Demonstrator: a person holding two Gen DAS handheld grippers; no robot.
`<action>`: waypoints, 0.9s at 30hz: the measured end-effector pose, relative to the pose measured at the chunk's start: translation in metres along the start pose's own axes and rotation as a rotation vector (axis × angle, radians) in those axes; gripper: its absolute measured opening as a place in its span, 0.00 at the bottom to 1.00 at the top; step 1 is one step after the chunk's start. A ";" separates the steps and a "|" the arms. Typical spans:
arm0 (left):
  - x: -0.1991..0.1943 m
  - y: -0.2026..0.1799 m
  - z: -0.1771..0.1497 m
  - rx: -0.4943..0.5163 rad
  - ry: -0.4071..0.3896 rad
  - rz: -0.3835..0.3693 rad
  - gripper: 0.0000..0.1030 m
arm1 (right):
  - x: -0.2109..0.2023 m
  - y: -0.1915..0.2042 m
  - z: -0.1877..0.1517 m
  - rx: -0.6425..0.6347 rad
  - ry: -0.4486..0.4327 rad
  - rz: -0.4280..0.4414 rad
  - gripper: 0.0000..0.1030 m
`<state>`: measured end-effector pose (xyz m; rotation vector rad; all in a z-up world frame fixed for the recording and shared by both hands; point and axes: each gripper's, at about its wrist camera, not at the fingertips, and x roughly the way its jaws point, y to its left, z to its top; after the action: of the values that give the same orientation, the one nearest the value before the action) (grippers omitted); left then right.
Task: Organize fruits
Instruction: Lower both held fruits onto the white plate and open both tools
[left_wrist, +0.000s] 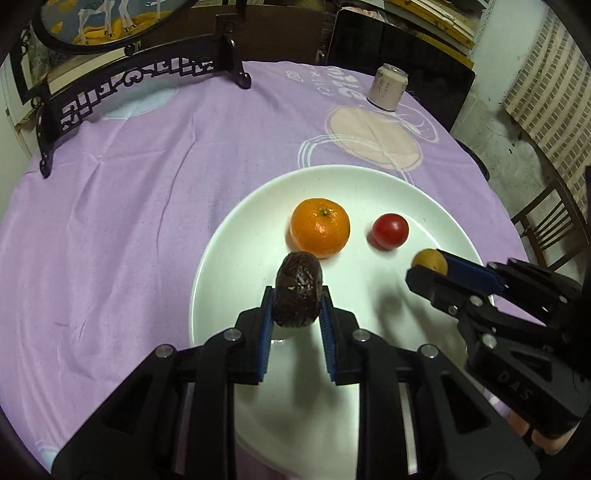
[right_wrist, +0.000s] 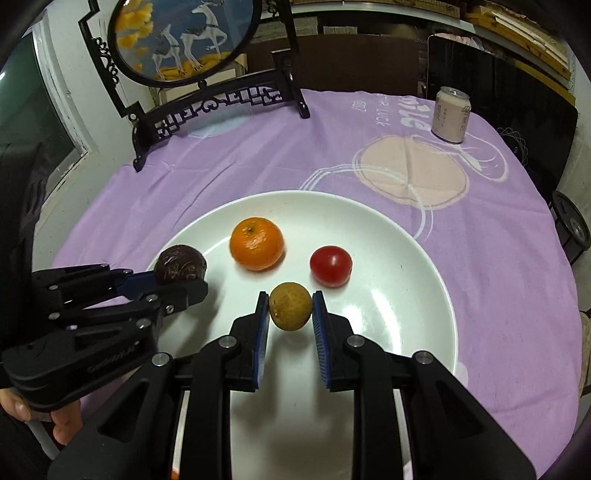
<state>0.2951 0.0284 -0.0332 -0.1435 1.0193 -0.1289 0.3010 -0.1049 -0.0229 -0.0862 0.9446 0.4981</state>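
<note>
Fruits are gathered on a white plate (right_wrist: 388, 295): an orange (right_wrist: 256, 243) and a small red tomato (right_wrist: 330, 266) lie on it well apart, while a dark wrinkled fruit (left_wrist: 297, 290) is pinched between the blue pads of the left gripper (left_wrist: 295, 306) over the plate's left side, and a small brown fruit (right_wrist: 290, 306) is pinched by the right gripper (right_wrist: 290, 314) near the middle. The plate is set on a round table covered by a purple cloth (right_wrist: 498, 277) printed with pale circles and white lettering, partly readable as "LUCK". A drink can (right_wrist: 450, 114) with unreadable print and a black-framed deer picture (right_wrist: 181, 37) are stood at the far edge. "DAS" is marked on the right gripper's body.
</note>
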 end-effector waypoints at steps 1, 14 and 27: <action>0.003 0.001 0.002 0.002 0.002 -0.007 0.23 | 0.003 -0.001 0.000 0.001 0.006 -0.003 0.23; -0.109 -0.014 -0.083 0.061 -0.198 0.050 0.79 | -0.084 0.013 -0.075 -0.005 -0.099 -0.055 0.66; -0.153 -0.021 -0.210 0.071 -0.211 0.044 0.79 | -0.140 0.035 -0.182 0.061 -0.096 -0.073 0.66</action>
<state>0.0358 0.0223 -0.0093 -0.0688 0.8057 -0.1075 0.0805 -0.1774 -0.0145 -0.0406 0.8588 0.4024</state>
